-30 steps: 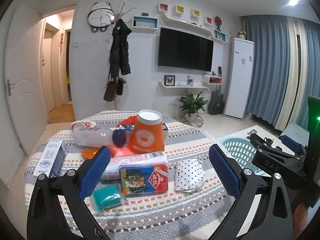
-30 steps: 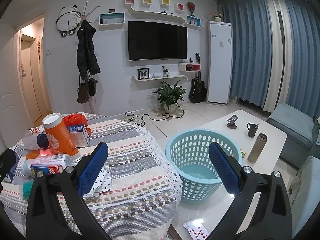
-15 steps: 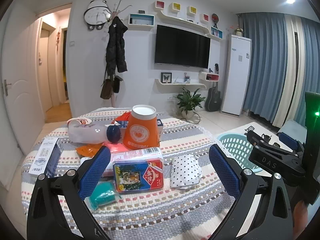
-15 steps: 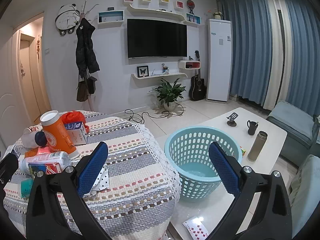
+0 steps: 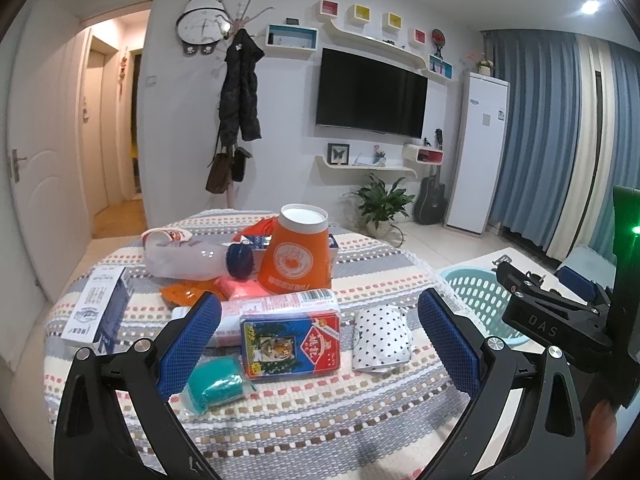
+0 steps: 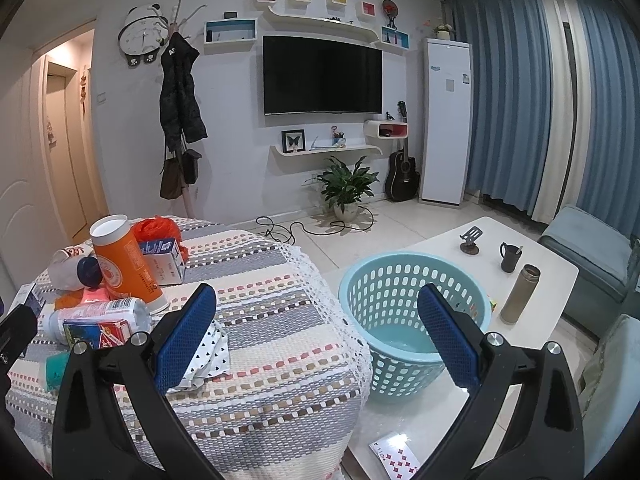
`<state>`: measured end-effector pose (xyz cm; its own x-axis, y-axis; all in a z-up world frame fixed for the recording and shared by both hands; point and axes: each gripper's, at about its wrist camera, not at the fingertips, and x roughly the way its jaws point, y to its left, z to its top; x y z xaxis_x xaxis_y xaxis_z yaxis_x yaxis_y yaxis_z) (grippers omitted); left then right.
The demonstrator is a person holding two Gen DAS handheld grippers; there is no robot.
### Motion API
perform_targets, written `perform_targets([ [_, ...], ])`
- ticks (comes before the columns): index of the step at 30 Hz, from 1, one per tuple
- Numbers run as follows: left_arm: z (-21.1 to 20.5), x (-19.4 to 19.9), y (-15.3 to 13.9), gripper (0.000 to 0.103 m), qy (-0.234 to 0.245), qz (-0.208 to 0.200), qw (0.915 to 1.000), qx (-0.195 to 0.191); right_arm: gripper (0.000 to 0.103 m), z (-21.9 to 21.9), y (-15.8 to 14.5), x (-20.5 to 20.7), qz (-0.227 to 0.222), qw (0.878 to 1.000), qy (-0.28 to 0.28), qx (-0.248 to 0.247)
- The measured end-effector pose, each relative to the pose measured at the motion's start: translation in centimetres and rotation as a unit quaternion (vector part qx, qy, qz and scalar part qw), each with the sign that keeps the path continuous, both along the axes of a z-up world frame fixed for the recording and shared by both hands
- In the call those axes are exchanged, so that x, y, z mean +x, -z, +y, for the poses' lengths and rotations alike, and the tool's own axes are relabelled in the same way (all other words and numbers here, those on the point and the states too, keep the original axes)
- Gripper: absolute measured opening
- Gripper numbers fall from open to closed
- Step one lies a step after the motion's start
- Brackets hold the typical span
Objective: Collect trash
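Trash lies on a round table with a striped cloth [image 5: 320, 412]: an upturned orange paper cup [image 5: 298, 258], a clear bottle with a blue cap [image 5: 192, 258], a white can on its side [image 5: 276, 306], a red and blue card box [image 5: 290, 344], a teal wad [image 5: 212, 386], a dotted white wrapper [image 5: 382, 340] and a blue-white carton [image 5: 98, 306]. My left gripper [image 5: 320, 344] is open and empty above the card box. My right gripper [image 6: 316, 336] is open and empty between the table edge and a light blue basket [image 6: 400, 320], which stands on the floor.
A white coffee table [image 6: 472, 256] behind the basket holds a thermos [image 6: 520, 294], a black mug [image 6: 510, 256] and a phone stand. A playing card [image 6: 394, 456] lies on the floor. A grey-blue sofa [image 6: 592, 248] stands at the right.
Both views have shifted a little. The left gripper has drawn slightly closer over the card box. Nothing on the table has moved, and both grippers stay open.
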<state>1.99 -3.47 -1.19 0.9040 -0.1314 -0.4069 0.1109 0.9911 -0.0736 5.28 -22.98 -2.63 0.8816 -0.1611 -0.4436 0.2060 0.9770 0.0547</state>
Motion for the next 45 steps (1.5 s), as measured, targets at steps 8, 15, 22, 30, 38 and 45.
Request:
perform_targets([
  [8, 3.2, -0.5, -0.1, 0.096, -0.018, 0.005, 0.9997, -0.013, 0.096, 1.3, 0.2, 0.3, 0.005, 1.000, -0.018, 0.000],
  [15, 8.9, -1.4, 0.6, 0.096, -0.056, 0.018, 0.9981, -0.019, 0.093, 2.7, 0.5, 0.6, 0.011, 0.998, -0.054, 0.005],
  [22, 12.0, -0.8, 3.9, 0.096, -0.032, 0.088, 0.9955, -0.017, 0.067, 4.4, 2.0, 1.9, 0.053, 0.994, -0.098, 0.019],
  [30, 9.9, 3.0, 7.3, 0.090, 0.022, 0.153, 0.9881, 0.002, 0.067, 4.9, 4.1, 3.0, 0.096, 0.989, -0.114, 0.024],
  [38, 8.7, 6.6, 8.0, 0.072, 0.062, 0.200, 0.9778, 0.005, 0.068, 4.9, 5.8, 4.4, 0.136, 0.981, -0.135, 0.034],
  [45, 7.1, 4.7, 8.8, 0.068, 0.119, 0.237, 0.9641, -0.013, 0.074, 4.4, 7.3, 6.1, 0.170, 0.971, -0.154, 0.071],
])
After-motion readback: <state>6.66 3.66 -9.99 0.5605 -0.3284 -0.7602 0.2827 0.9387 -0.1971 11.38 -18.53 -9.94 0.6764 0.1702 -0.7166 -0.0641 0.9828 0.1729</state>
